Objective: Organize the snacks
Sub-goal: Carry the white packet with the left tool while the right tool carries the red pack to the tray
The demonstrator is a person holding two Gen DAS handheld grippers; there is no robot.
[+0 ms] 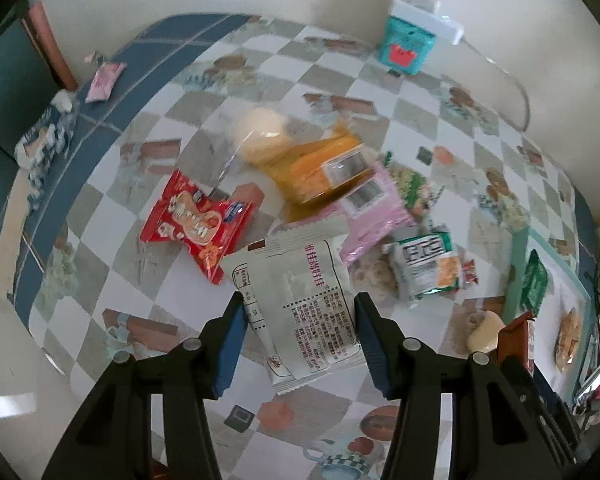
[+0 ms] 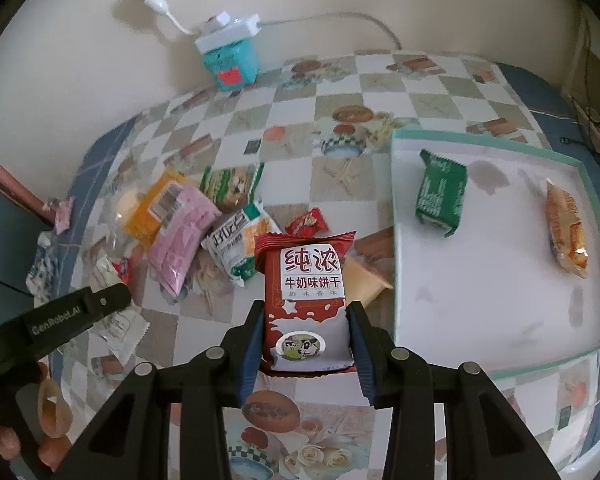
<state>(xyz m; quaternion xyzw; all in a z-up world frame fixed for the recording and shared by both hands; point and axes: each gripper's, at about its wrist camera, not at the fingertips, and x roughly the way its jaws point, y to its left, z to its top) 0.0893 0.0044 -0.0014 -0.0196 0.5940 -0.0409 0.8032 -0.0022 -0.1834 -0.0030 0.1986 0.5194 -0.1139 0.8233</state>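
Note:
My left gripper (image 1: 302, 304) is shut on a white snack packet (image 1: 300, 292) with dark print, which hangs above the checked tablecloth (image 1: 172, 288). My right gripper (image 2: 306, 312) is shut on a red-and-white milk biscuit packet (image 2: 306, 296), held upright just left of the teal-rimmed white tray (image 2: 396, 240). In the tray lie a green packet (image 2: 440, 196) and an orange packet (image 2: 566, 236). A loose pile on the cloth holds a red packet (image 1: 196, 224), an orange packet (image 1: 320, 168), a pink packet (image 1: 376, 208) and a green-and-white packet (image 1: 424, 268).
A teal box under a white power strip (image 2: 230, 60) stands by the back wall, its cable trailing right. A pale jelly cup (image 2: 360, 284) and a small red candy (image 2: 308, 220) lie beside the tray. More wrappers sit at the table's left edge (image 1: 44, 144).

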